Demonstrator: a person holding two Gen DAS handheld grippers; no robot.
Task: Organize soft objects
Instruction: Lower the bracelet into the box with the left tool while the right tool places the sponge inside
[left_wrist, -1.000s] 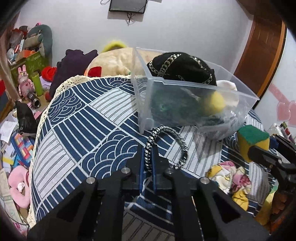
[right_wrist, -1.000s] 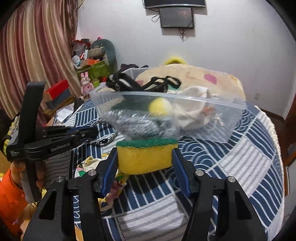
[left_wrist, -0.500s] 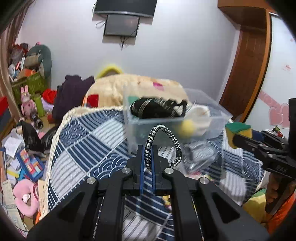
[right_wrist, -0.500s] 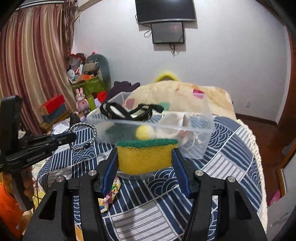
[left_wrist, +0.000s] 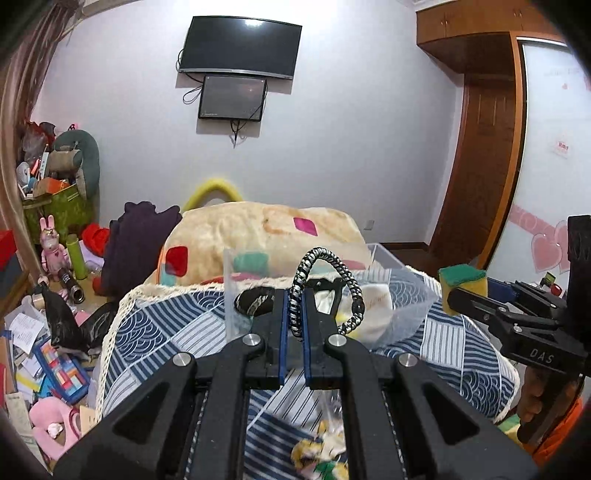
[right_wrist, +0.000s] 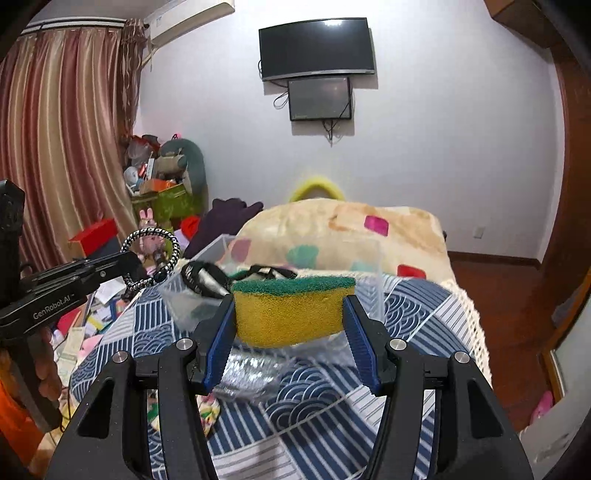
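Observation:
My left gripper (left_wrist: 294, 295) is shut on a black-and-white braided rope loop (left_wrist: 328, 284) and holds it up in the air; the loop also shows in the right wrist view (right_wrist: 151, 258). My right gripper (right_wrist: 290, 314) is shut on a yellow sponge with a green scouring top (right_wrist: 291, 312), also held up; the sponge shows in the left wrist view (left_wrist: 461, 288). A clear plastic bin (left_wrist: 402, 295) stands on the blue patterned cloth (right_wrist: 406, 306) beyond both grippers. It holds a black item, a white cloth and other soft things.
A cream blanket with coloured patches (left_wrist: 266, 232) lies behind the bin. Colourful fabric (left_wrist: 321, 458) lies on the cloth near me. Toys, boxes and papers litter the floor at left (left_wrist: 48, 332). A wooden door (left_wrist: 476, 166) stands at right.
Both grippers have risen and tilted up with their objects. The bin now looks lower and farther, and the wall screens have come into view.

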